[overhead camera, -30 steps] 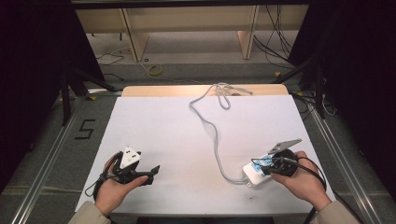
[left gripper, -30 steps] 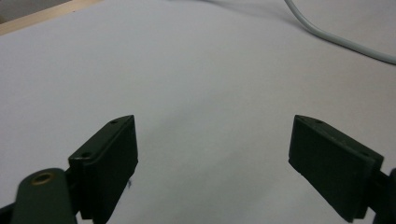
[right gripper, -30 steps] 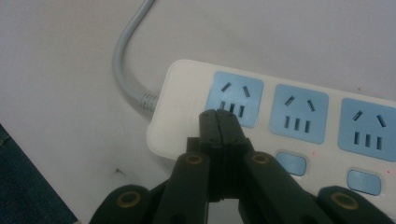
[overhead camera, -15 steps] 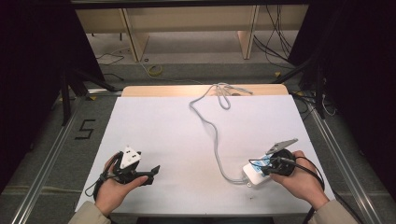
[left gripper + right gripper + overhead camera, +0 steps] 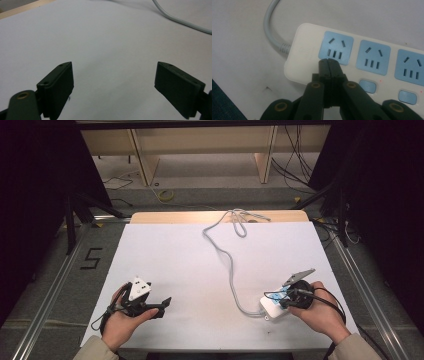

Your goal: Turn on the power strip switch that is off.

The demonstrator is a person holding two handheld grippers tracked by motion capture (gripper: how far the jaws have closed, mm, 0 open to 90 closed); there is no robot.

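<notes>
Right gripper (image 5: 329,62) pressed together, tips over power strip (image 5: 362,62) at near right of table (image 5: 175,265), by first socket's switch. Likely poking switches; next needs downward press on button (image 5: 367,86). Left gripper (image 5: 113,82) spread, idle.

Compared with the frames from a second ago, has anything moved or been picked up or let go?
Nothing visibly changed. The right gripper stays shut, empty, its tips over the power strip; the left gripper stays open above the bare table; the cord lies as before.
</notes>
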